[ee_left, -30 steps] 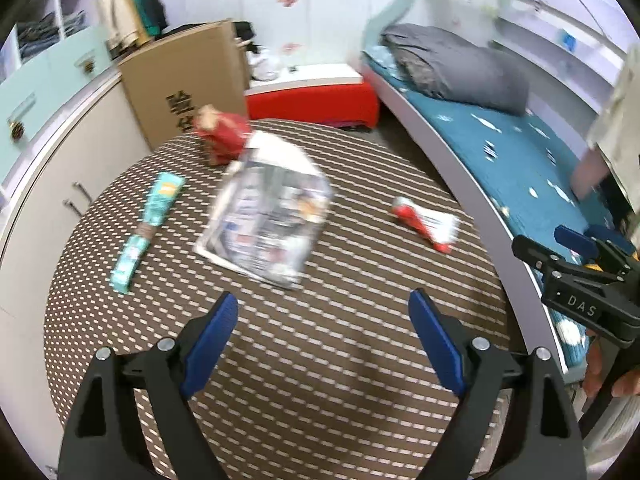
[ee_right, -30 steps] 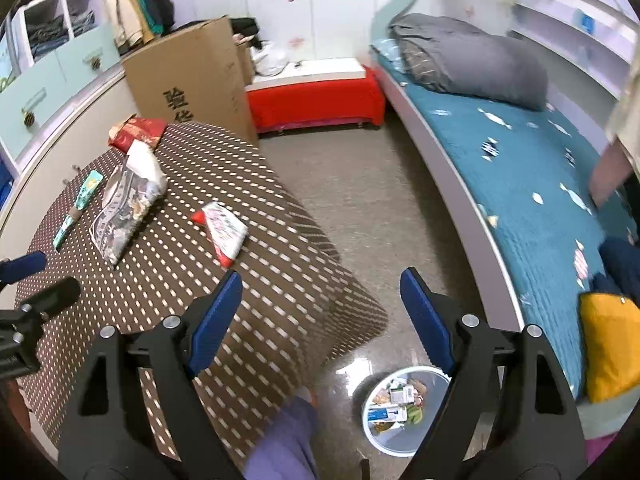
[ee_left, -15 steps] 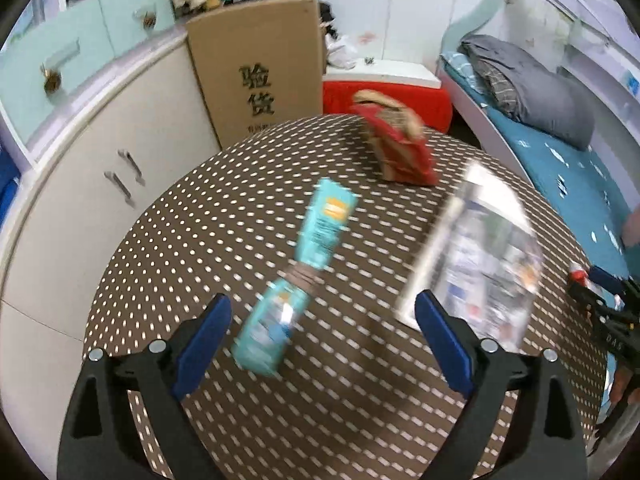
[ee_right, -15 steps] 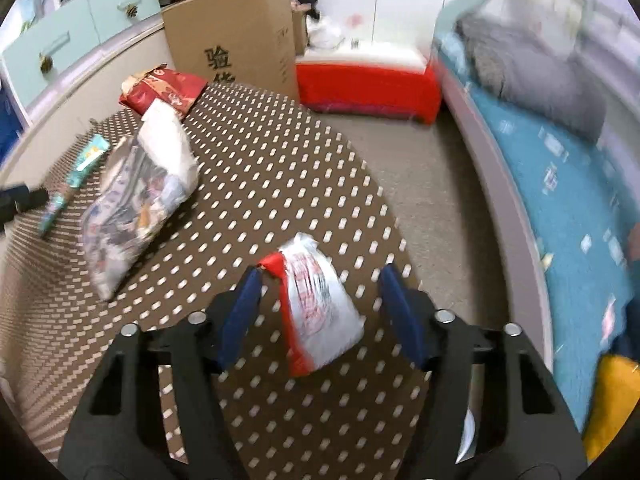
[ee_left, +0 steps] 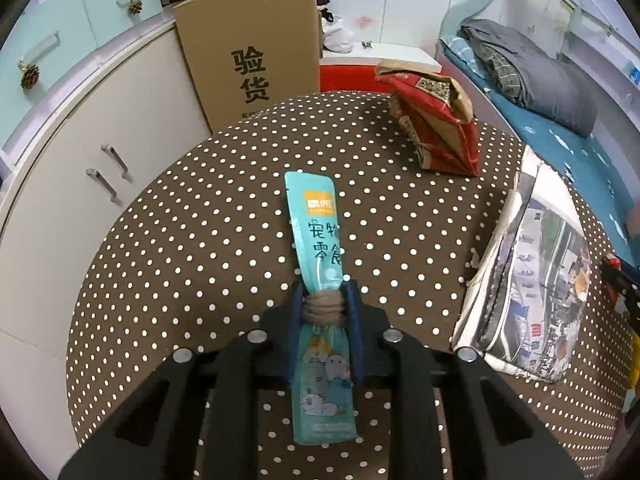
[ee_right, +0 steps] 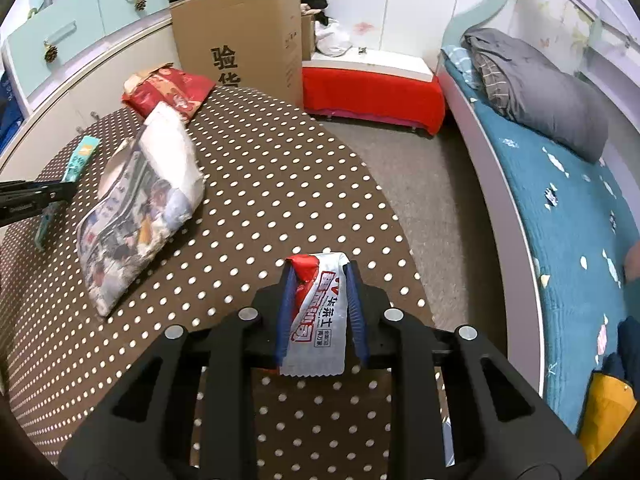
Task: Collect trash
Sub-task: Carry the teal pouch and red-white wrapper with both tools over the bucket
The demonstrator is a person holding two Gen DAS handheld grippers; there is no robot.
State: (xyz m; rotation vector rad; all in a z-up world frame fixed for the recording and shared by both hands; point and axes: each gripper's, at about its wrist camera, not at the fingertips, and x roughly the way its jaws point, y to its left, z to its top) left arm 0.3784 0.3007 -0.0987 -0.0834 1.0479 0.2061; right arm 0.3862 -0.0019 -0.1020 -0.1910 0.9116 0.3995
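Round polka-dot tabletop (ee_left: 192, 240), brown w/ white dots, carried all the trash. Bed (ee_right: 568, 216) w/ teal cover ran along the right; cardboard box (ee_left: 252, 48) stood behind the tabletop by the cabinets.

Largest item: printed plastic bag (ee_left: 532, 280), lay flat on the right side of the tabletop, untouched. Next: red paper bag (ee_left: 436, 124) at the far edge, crumpled, also untouched.

Then the teal pouch (ee_left: 320, 248), long & narrow, mid-tabletop. Left tool (ee_left: 324, 308) had just been closing, pads pinched on the pouch's cinched middle, both ends sticking out past the jaws. Seemed to rest on the cloth, not yet lifted.

Smallest: red-and-white wrapper (ee_right: 316, 308) near the tabletop's near-right edge. Right tool (ee_right: 318, 312) had just been closing too, blue pads pressed against both sides of the wrapper. Also appeared down on the cloth.

Progress, as a judgement: early. 2 of 4 pieces gripped, 0 seen binned; no bin in either current view. Left to do: lift & dump both, then come back for the 2 big bags. Thin wrapper prob. slippery, could slide out on the lift.
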